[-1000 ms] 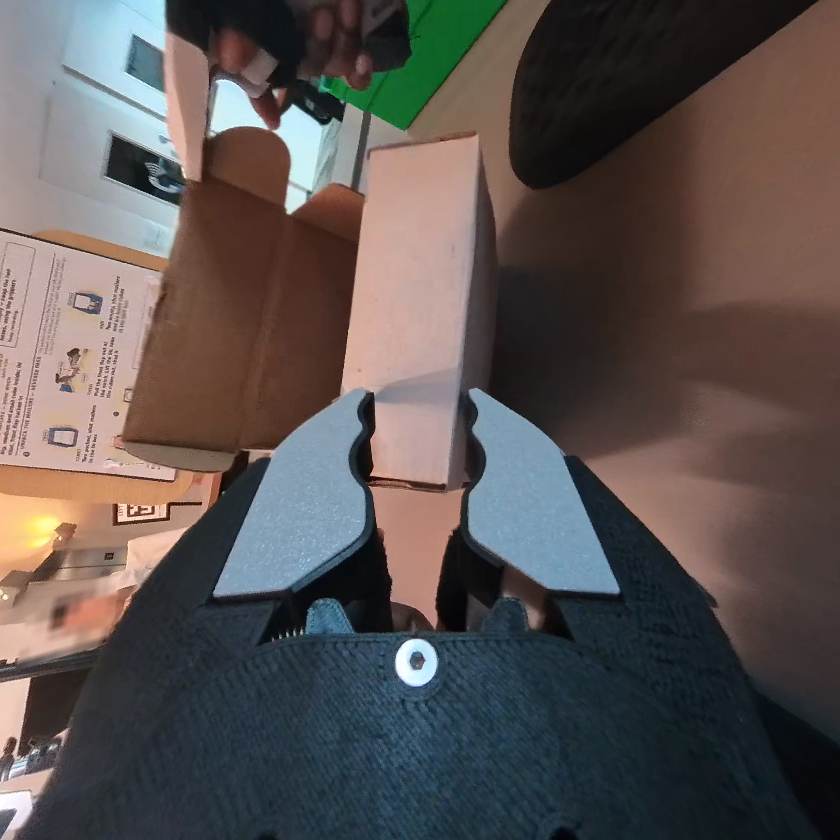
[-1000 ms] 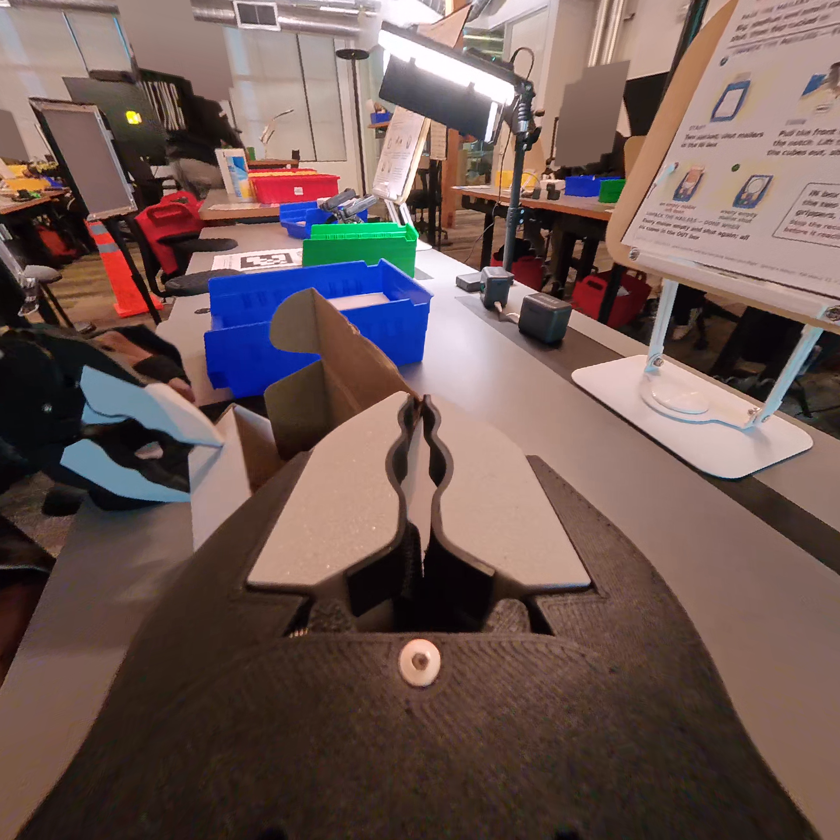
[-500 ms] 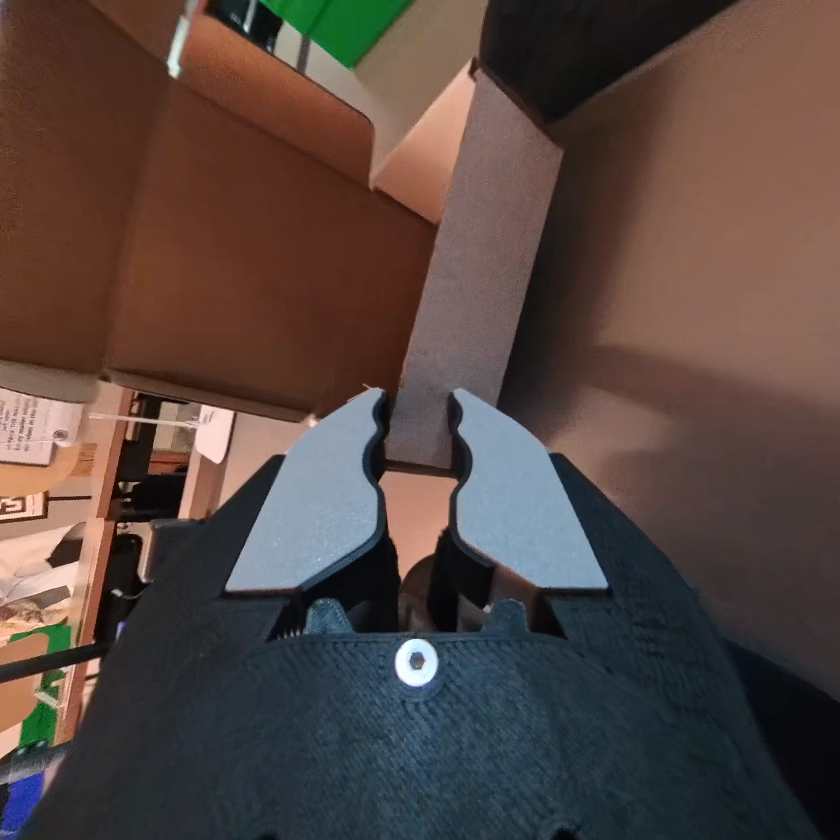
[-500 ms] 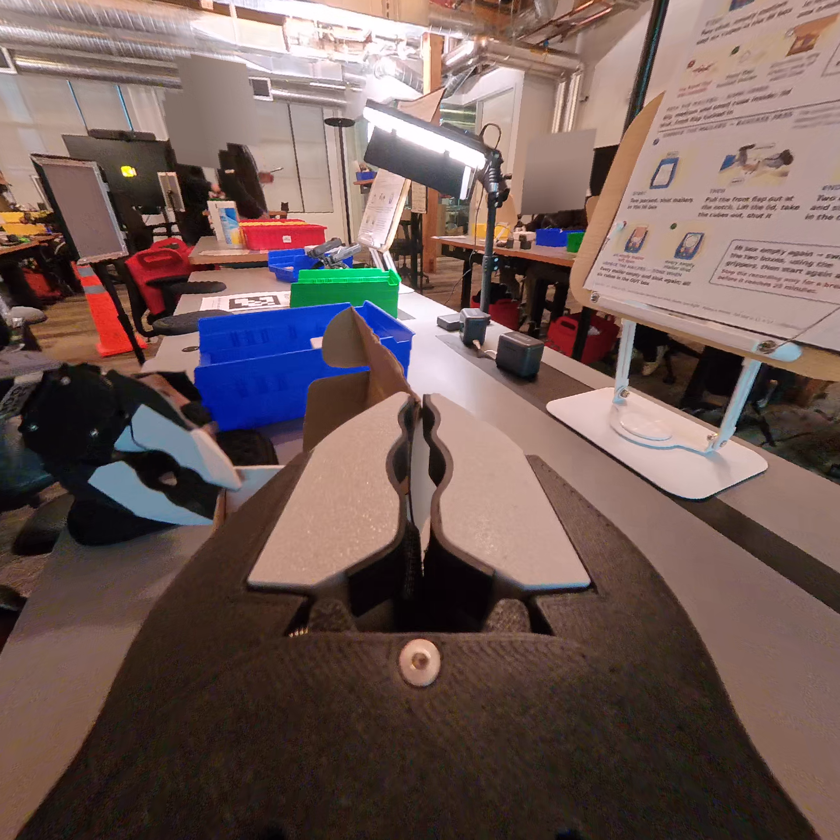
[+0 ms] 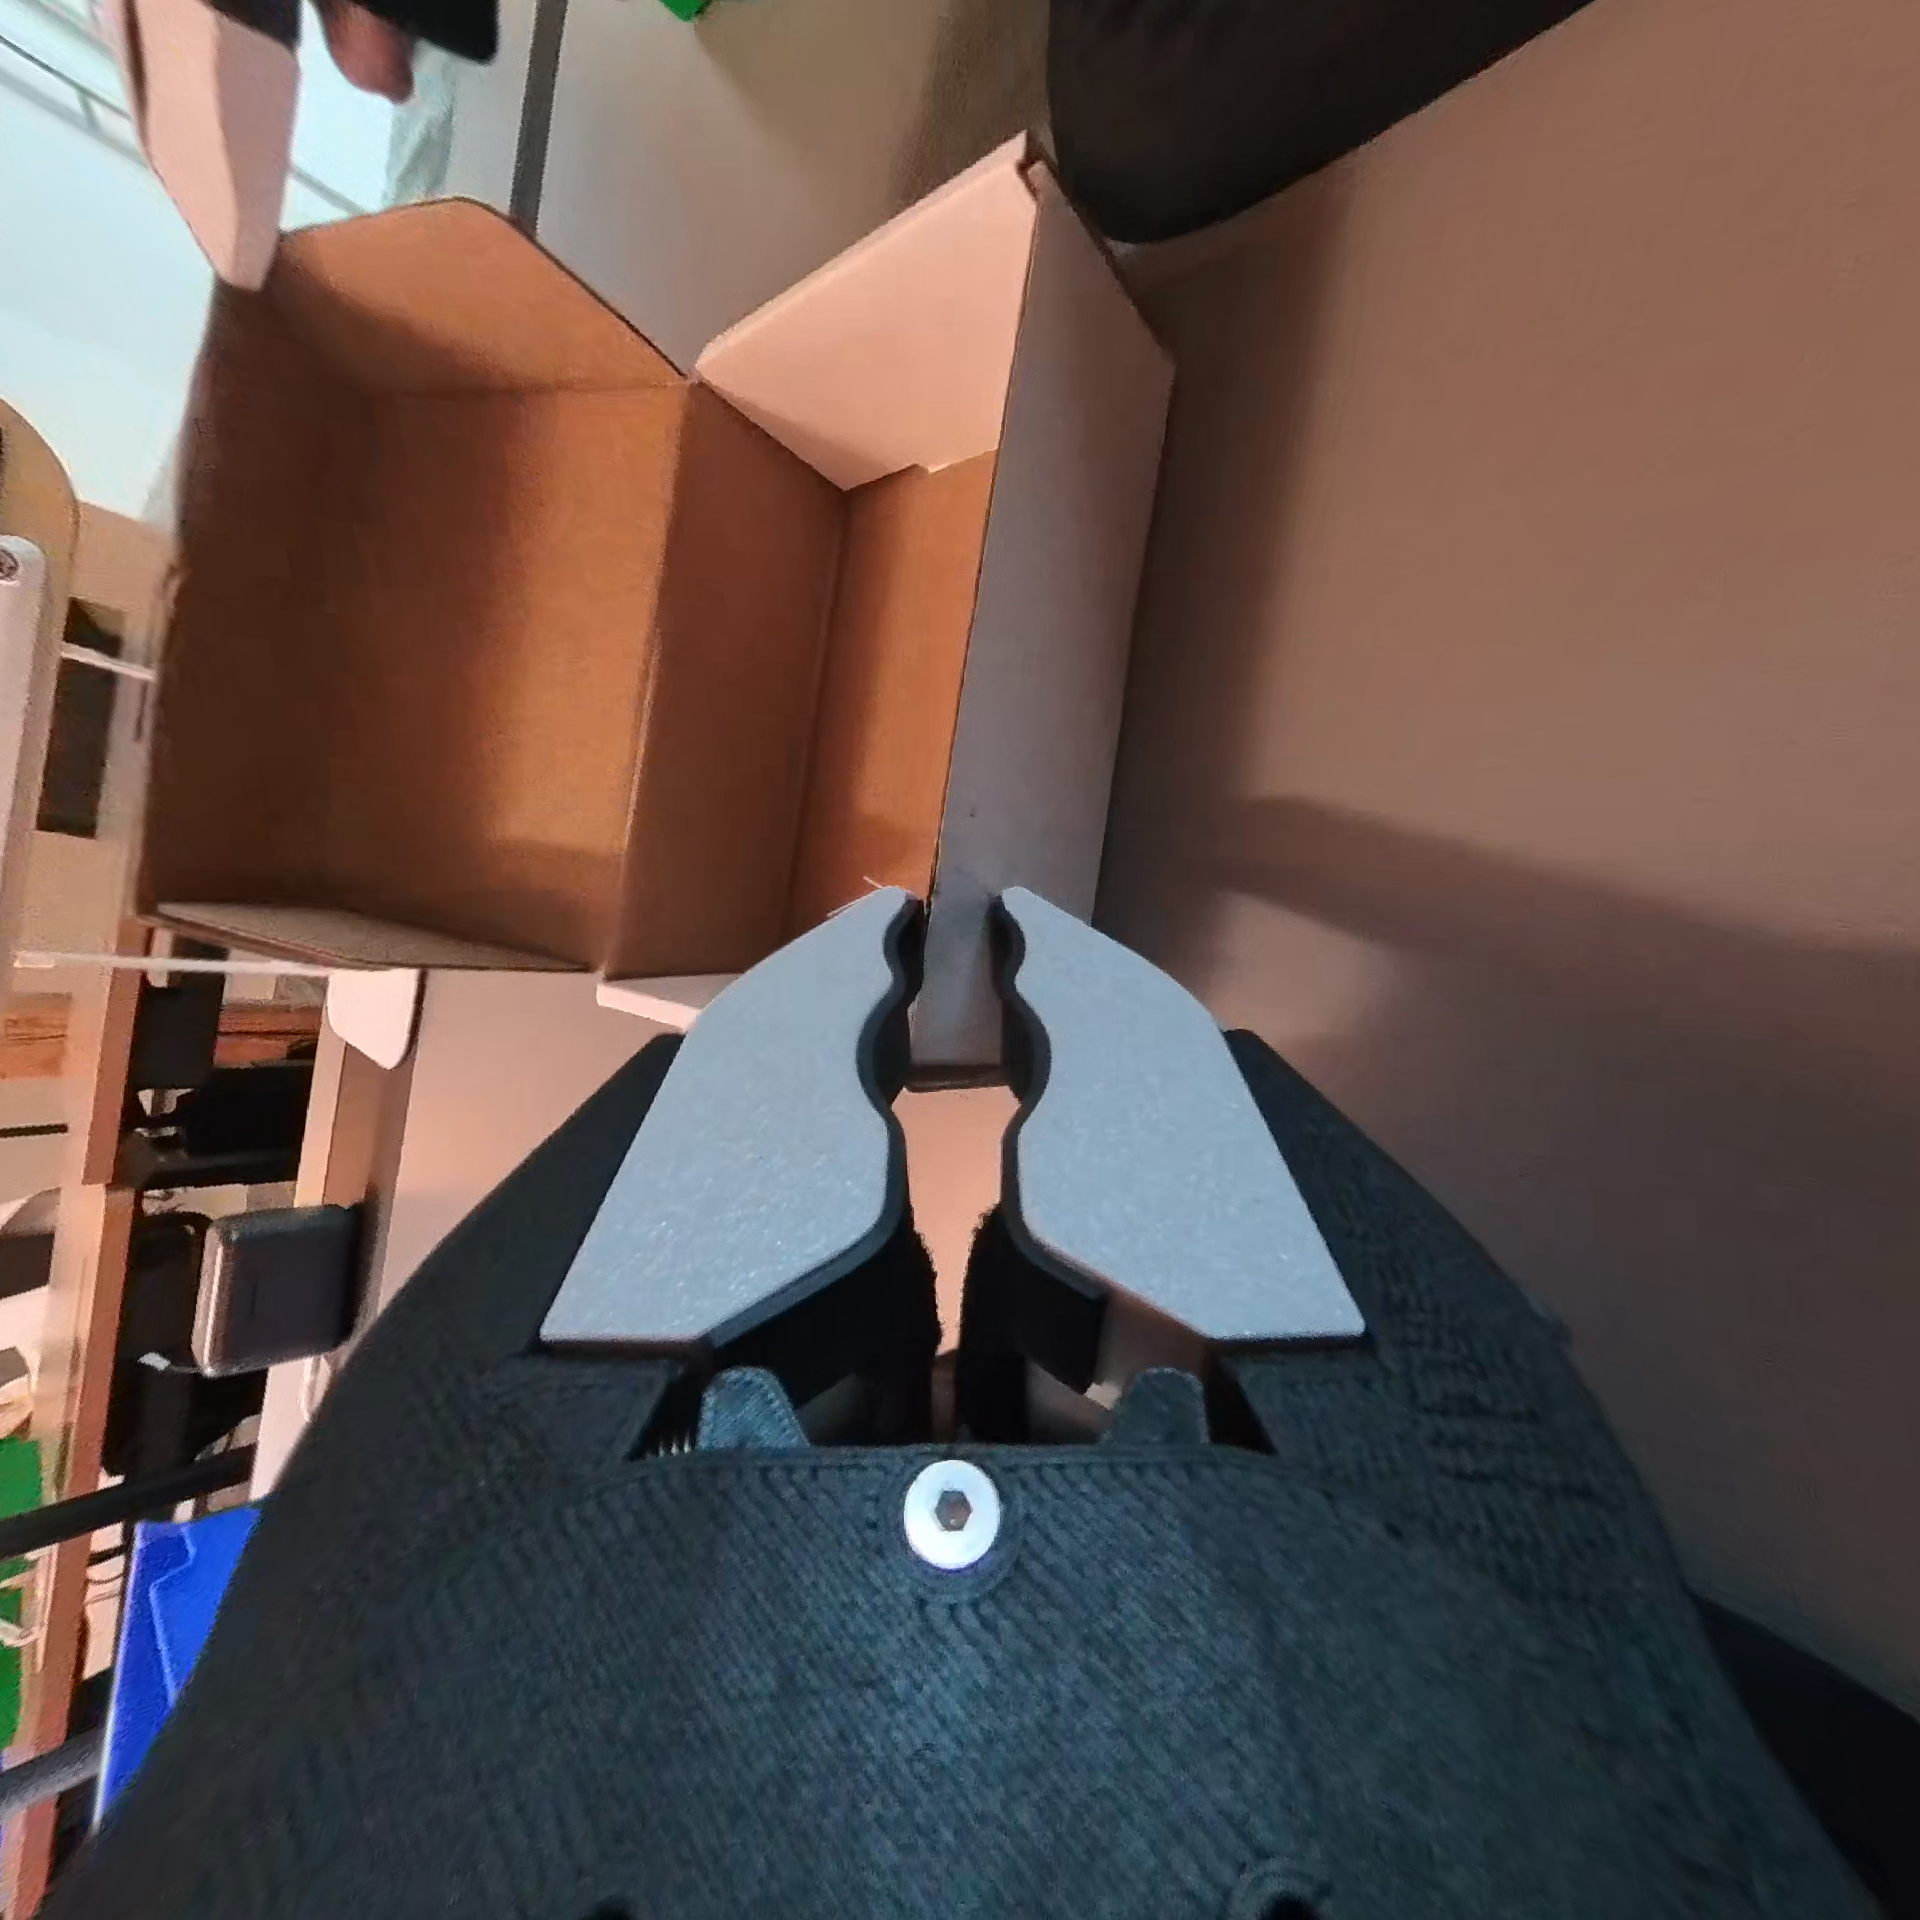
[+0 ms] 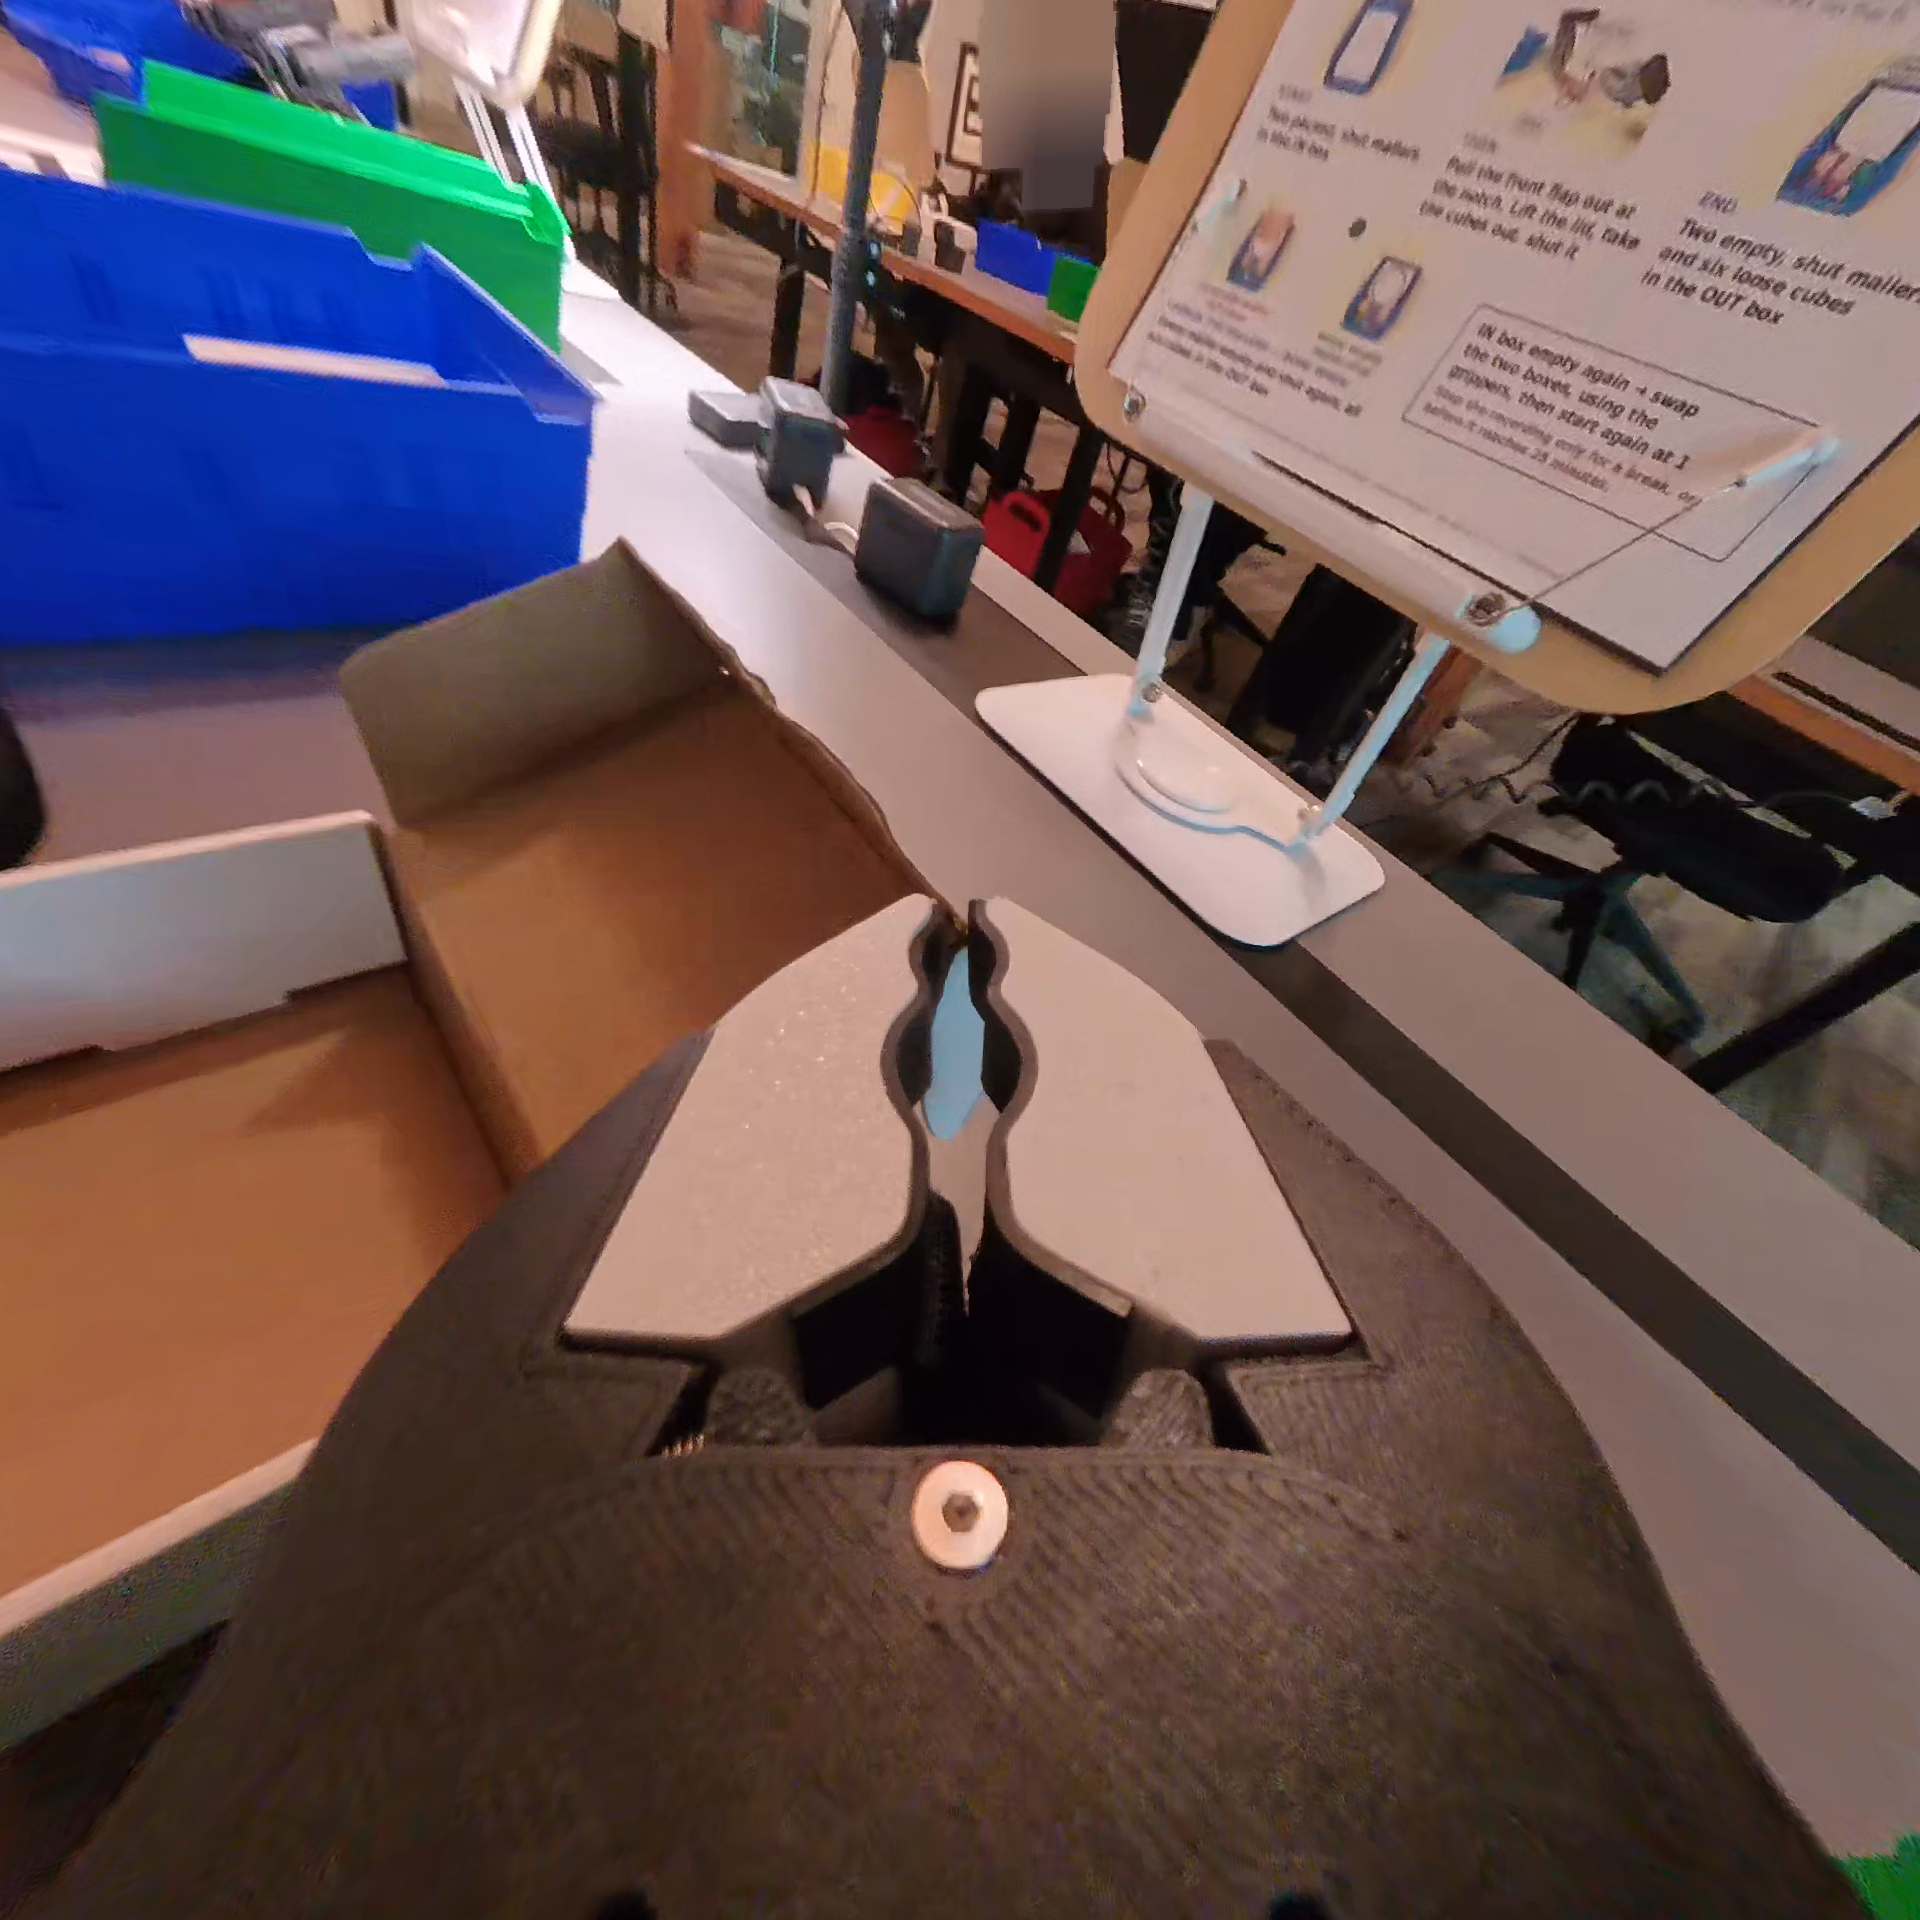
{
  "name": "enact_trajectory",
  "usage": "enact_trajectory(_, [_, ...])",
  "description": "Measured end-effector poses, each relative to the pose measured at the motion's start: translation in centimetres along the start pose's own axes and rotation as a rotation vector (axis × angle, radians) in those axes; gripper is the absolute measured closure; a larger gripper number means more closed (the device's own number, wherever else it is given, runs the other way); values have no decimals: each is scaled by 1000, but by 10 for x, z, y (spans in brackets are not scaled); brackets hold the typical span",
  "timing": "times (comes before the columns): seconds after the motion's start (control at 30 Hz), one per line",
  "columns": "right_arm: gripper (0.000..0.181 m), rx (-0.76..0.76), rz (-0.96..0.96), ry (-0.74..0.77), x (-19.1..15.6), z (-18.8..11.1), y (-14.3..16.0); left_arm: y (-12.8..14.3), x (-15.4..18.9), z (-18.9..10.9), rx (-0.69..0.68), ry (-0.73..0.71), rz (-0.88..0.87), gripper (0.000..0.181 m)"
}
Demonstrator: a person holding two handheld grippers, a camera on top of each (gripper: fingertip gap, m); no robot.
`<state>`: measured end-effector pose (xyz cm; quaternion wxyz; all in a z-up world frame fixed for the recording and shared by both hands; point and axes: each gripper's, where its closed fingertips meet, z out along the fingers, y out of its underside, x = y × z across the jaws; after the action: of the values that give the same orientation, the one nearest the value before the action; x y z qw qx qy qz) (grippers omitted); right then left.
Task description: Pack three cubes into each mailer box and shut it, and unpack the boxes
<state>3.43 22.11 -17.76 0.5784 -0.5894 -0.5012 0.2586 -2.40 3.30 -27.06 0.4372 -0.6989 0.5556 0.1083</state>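
Observation:
A mailer box, white outside and brown inside, lies open on the table (image 5: 1507,623). Its inside (image 5: 499,665) shows no cubes. My left gripper (image 5: 958,914) is shut on the box's side wall (image 5: 1049,644) near a corner. In the right wrist view the box's tray (image 6: 208,1164) is at the lower left and its lid (image 6: 644,831) lies folded back. My right gripper (image 6: 961,914) is shut on the lid's edge. A hand (image 5: 364,52) shows at the top left of the left wrist view, beside the lid's front flap (image 5: 197,156).
A blue bin (image 6: 260,447) stands just beyond the box, with a green bin (image 6: 343,187) behind it. An instruction board (image 6: 1558,312) on a white stand (image 6: 1184,831) is at the table's right edge. Two dark adapters (image 6: 920,545) lie near that edge. There is about 20 cm between the tips of the two grippers.
The lid has swung from upright to folded back and low, with my right gripper moving down with it. My left gripper's jaws have closed tighter on the box wall.

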Motion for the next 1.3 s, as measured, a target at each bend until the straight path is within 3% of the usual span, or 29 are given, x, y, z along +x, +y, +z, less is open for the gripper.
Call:
enact_trajectory(0.37, [178,-96,191,-51,22,41,45,-5,-5,9,-14,-18,14,169])
enact_trajectory(0.7, [177,-34,199,-11,31,38,40,-5,-10,15,-1,-57,2,168])
enact_trajectory(0.87, [151,60,241,36,42,26,23,-4,-13,14,15,-85,-26,166])
enact_trajectory(1.1, [134,196,221,118,56,-3,-4,-5,-17,13,33,-112,-41,164])
enact_trajectory(1.3, [129,263,222,61,28,-29,-36,-8,-20,9,68,-119,-68,162])
